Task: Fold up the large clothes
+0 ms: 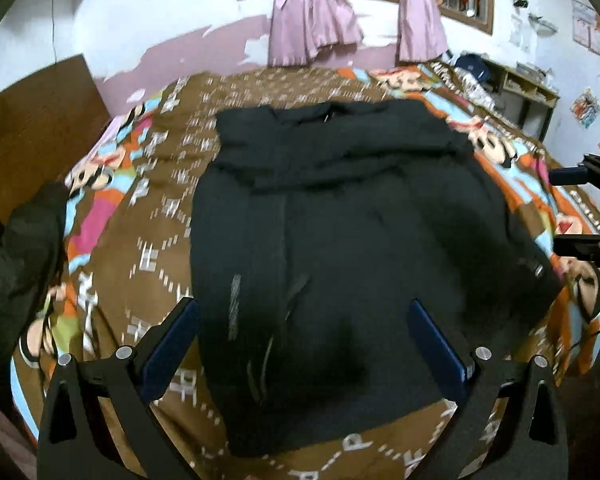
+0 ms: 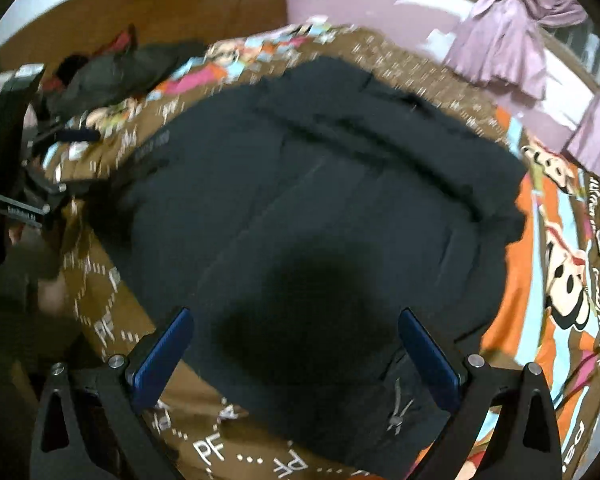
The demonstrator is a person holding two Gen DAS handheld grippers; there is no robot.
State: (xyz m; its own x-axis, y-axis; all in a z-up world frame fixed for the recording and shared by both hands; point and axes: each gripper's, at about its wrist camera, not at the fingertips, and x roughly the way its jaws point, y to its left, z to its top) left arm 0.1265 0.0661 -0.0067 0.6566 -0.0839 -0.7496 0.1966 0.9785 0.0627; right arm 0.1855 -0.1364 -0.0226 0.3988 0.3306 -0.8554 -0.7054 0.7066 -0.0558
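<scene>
Large black garment [image 1: 340, 248], partly folded, lies flat mid-bed on brown cartoon-print bedspread [image 1: 148, 240]. Left gripper [image 1: 304, 344] hovers above its near hem, blue-padded jaws spread apart, empty. Right gripper [image 2: 296, 356] likewise wide apart, holding nothing.

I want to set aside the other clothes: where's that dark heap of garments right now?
The dark heap of garments lies at the bed's head end by the wooden headboard, upper left in the right wrist view, apart from the black jacket.
</scene>
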